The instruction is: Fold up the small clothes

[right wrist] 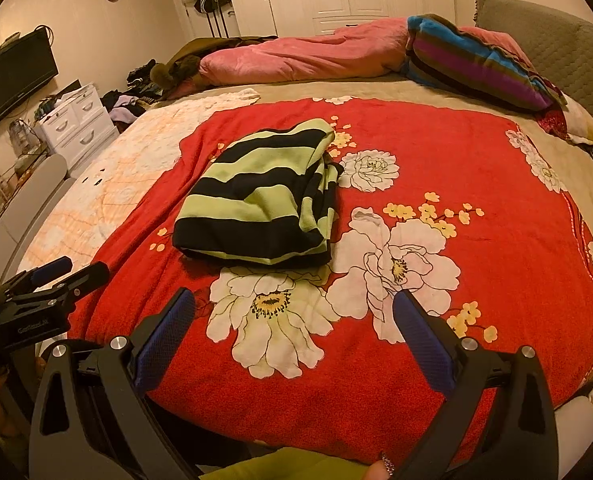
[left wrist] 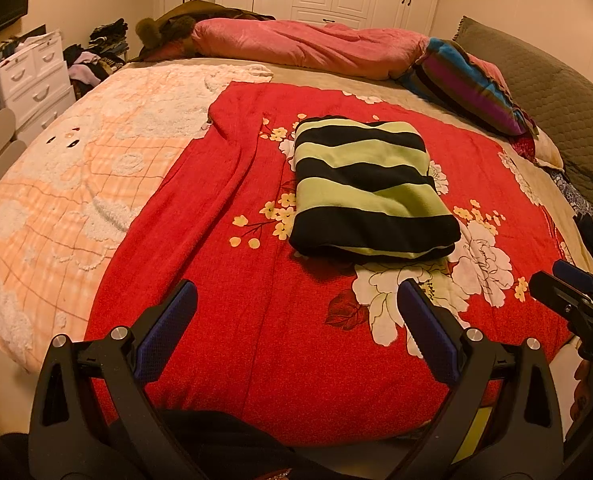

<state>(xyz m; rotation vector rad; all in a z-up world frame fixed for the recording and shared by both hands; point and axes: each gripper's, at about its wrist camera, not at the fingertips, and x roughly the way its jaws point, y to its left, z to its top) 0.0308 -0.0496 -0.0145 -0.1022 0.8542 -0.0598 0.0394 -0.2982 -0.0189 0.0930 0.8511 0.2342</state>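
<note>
A green-and-black striped garment [left wrist: 366, 188] lies folded into a thick rectangle on the red floral blanket [left wrist: 256, 320]; the right wrist view shows the garment [right wrist: 260, 200] with its layered edges on the right side. My left gripper [left wrist: 296, 300] hovers open above the blanket, short of the garment's near edge, with nothing between its blue pads. My right gripper [right wrist: 294, 308] is open too, over a white flower print near the bed's front, and holds nothing. Each gripper appears at the edge of the other's view: the right gripper [left wrist: 564, 284], the left gripper [right wrist: 68, 272].
An orange checked blanket [left wrist: 64, 184] covers the bed's left part. A pink quilt [left wrist: 308, 46], a striped pillow [left wrist: 468, 84] and a grey headboard [left wrist: 556, 96] lie at the back and right. White drawers [left wrist: 32, 76] and piled clothes [left wrist: 96, 56] stand left of the bed.
</note>
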